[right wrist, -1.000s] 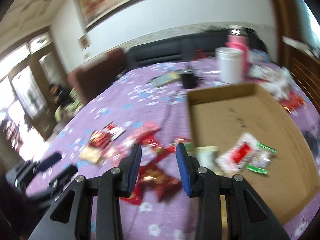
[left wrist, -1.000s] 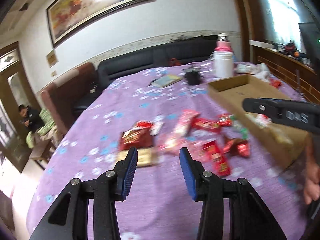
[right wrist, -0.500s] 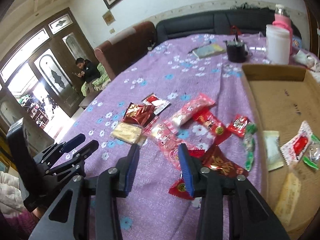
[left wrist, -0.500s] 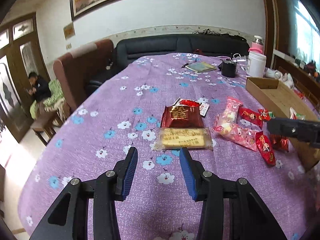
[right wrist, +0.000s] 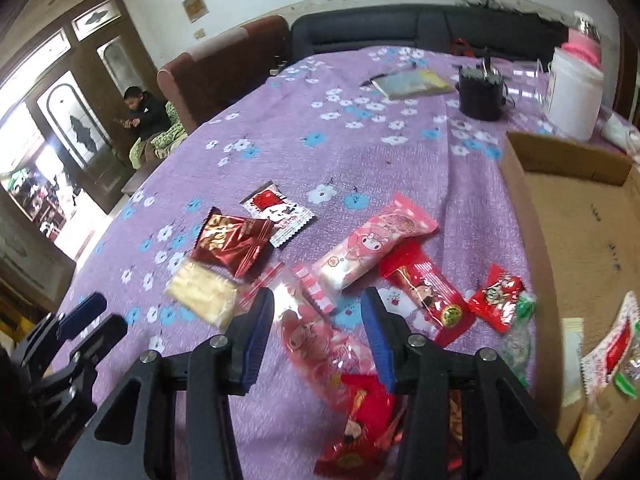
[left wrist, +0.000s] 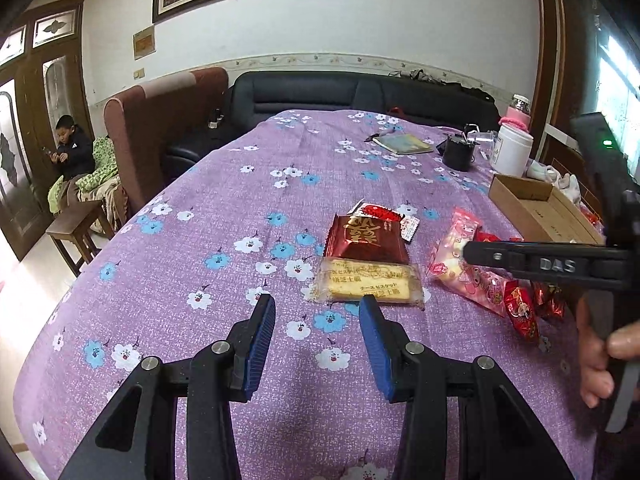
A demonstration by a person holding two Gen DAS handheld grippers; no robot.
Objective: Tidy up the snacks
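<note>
Swinging away from the cardboard box (right wrist: 568,216), both grippers now face loose snacks on the surface (left wrist: 224,208). Left gripper (left wrist: 317,340): fingers apart, empty, near biscuit pack (left wrist: 368,283). Right gripper (right wrist: 317,336): fingers opening over pink packet (right wrist: 324,344).

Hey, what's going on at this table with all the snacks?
A person is sorting snack packets off a purple flowered tablecloth into a cardboard box, with tongs in each hand. A few packets already lie in the box. The left tongs are open and empty, just short of a clear biscuit packet beside a dark red packet. The right tongs are opening over a pink translucent packet in the pile, not pressing on it.
</note>
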